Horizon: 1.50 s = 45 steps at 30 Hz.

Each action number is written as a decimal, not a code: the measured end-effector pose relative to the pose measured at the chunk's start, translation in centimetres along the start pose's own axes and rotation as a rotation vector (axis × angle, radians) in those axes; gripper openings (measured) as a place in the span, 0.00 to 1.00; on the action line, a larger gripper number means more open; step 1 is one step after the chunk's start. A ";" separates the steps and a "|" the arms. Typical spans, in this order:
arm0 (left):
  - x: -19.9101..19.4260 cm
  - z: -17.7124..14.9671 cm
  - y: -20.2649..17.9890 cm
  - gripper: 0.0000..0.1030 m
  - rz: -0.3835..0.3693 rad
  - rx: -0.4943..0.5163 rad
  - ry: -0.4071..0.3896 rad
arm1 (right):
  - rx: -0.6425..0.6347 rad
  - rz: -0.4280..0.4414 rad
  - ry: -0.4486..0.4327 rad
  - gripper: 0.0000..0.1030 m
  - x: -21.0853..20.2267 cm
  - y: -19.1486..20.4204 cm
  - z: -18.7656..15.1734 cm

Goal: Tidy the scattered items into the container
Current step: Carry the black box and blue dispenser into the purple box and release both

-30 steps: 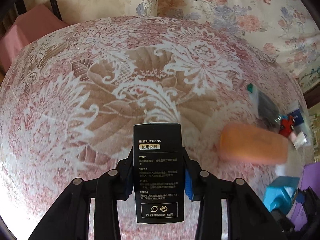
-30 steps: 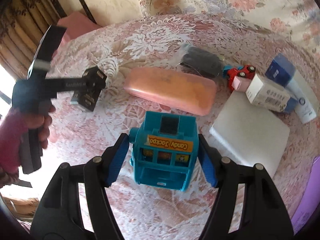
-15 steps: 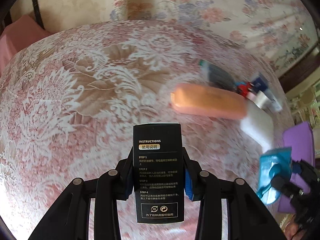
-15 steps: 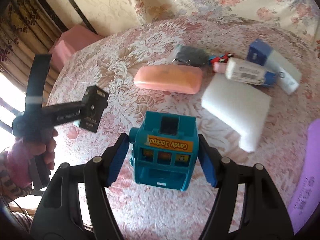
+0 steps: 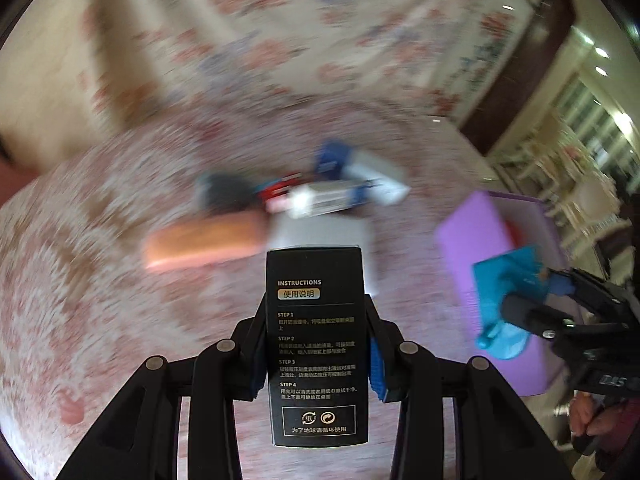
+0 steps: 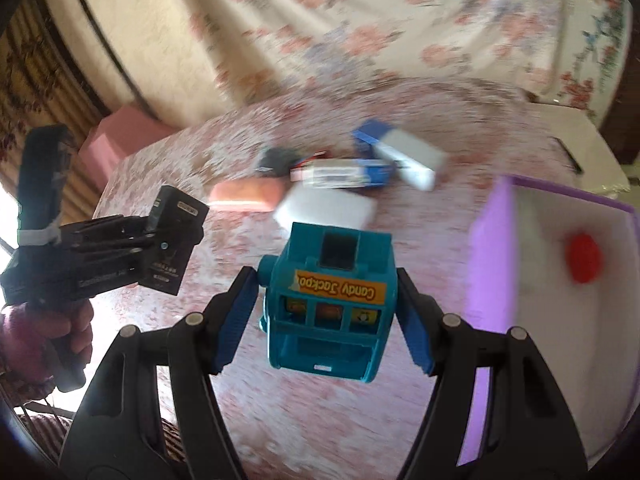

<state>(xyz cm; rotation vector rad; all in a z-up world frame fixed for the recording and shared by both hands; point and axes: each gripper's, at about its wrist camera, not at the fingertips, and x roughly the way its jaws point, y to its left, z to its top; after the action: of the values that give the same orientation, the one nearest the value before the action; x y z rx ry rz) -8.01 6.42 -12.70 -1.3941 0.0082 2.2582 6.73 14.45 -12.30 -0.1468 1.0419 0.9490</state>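
Left gripper (image 5: 318, 364) clamped on upright black instruction box (image 5: 316, 344), above lace-covered table (image 5: 100, 320); right gripper (image 6: 326, 320) closed on teal Candy Jackpot toy (image 6: 330, 304), just beside open purple container (image 6: 496, 248) holding red item (image 6: 585, 258); remaining clutter blurred.

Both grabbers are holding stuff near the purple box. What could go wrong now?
1. The right gripper and left gripper are heading for the same purple box, so they might bump at its opening.
2. The teal toy could catch on the box's near wall and tip it.
3. The toy might land on the red thing already inside.
4. The black box is gripped low on its length, so it might swing or slip.
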 end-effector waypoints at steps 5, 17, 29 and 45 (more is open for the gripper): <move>-0.8 2.1 -8.5 0.39 -0.076 0.110 -0.028 | 0.086 -0.066 -0.041 0.68 -4.4 -6.8 -1.9; 4.6 6.2 -25.0 0.39 -0.177 0.276 0.041 | 0.128 -0.169 0.052 0.68 -6.1 -19.3 -4.8; 17.1 7.6 -32.1 0.39 -0.049 0.383 0.243 | 0.031 -0.178 0.289 0.68 -0.7 -25.1 -5.8; 24.2 6.7 -31.9 0.40 0.060 0.382 0.324 | -0.078 -0.265 0.327 0.68 1.0 -25.5 -4.8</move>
<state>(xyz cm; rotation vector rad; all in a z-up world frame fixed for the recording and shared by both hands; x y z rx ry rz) -9.57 45.88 -22.21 -1.5360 0.5629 1.9182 22.18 -3.05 -23.67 -0.5062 1.2493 0.7377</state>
